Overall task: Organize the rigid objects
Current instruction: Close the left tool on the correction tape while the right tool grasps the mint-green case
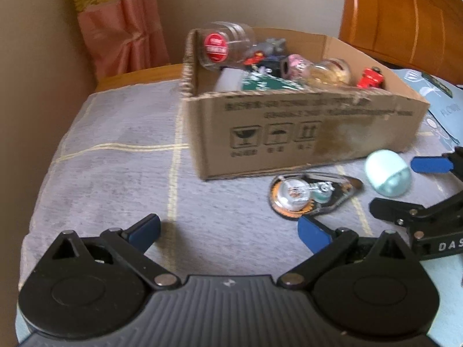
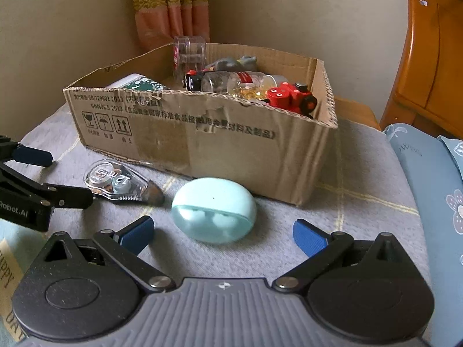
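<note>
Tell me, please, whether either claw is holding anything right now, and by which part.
Nothing is held. The left claw is open over bare cloth; the right claw is open with the earbud case just ahead of it, untouched.

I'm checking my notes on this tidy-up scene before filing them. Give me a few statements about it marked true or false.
1. The mint earbud case lies on the cloth outside the cardboard box. True.
2. The red toy train sits inside the box. True.
3. The right tongs are clamped on the earbud case. False: they stand open, the case just ahead of them.
4. The correction tape dispenser is in the box. False: it lies on the cloth in front of it.
5. The left tongs are open and empty. True.
</note>
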Demonstrator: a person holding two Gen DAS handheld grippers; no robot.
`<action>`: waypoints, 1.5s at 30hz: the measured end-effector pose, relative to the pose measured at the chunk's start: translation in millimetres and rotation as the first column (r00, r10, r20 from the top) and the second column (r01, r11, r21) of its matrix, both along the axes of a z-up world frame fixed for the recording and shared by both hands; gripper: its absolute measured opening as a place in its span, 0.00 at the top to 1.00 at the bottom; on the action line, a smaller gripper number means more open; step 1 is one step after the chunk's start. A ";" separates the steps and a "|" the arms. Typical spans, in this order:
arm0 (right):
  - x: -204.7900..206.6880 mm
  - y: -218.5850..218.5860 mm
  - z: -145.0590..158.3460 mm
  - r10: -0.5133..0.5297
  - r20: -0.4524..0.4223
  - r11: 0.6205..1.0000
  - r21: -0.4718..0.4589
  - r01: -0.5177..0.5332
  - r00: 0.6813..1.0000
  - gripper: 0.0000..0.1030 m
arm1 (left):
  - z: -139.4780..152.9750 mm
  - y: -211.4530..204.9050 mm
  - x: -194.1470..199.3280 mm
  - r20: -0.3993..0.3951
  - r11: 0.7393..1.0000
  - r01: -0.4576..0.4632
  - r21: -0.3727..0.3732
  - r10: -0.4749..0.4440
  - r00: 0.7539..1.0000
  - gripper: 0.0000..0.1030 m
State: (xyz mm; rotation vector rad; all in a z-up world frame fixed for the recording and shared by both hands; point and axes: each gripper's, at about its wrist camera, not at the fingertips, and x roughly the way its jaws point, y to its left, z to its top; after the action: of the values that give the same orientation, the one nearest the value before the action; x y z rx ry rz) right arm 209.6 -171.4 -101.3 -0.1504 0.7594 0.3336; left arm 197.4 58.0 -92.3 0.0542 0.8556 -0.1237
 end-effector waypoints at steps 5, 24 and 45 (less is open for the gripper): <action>8.7 -16.3 0.1 -0.095 -0.012 0.995 -0.005 0.095 0.995 0.00 | 1.4 -0.6 -2.3 -0.010 1.000 0.004 0.005 -0.004 1.000 0.02; -10.6 -51.0 -5.3 -0.025 0.043 1.000 0.013 0.025 0.999 0.00 | 0.1 -74.0 14.2 -0.006 0.995 0.097 -0.002 -0.097 0.995 0.02; -4.4 -18.0 -0.7 0.017 0.060 1.000 0.016 -0.018 0.998 0.27 | 2.7 -56.8 14.3 0.025 1.000 0.002 0.000 -0.002 1.000 0.13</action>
State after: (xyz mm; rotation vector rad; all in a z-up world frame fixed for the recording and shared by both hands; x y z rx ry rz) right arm 205.2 -189.5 -102.0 -0.1511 0.6960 0.3499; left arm 211.8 1.2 -89.7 0.0569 0.8304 -0.1247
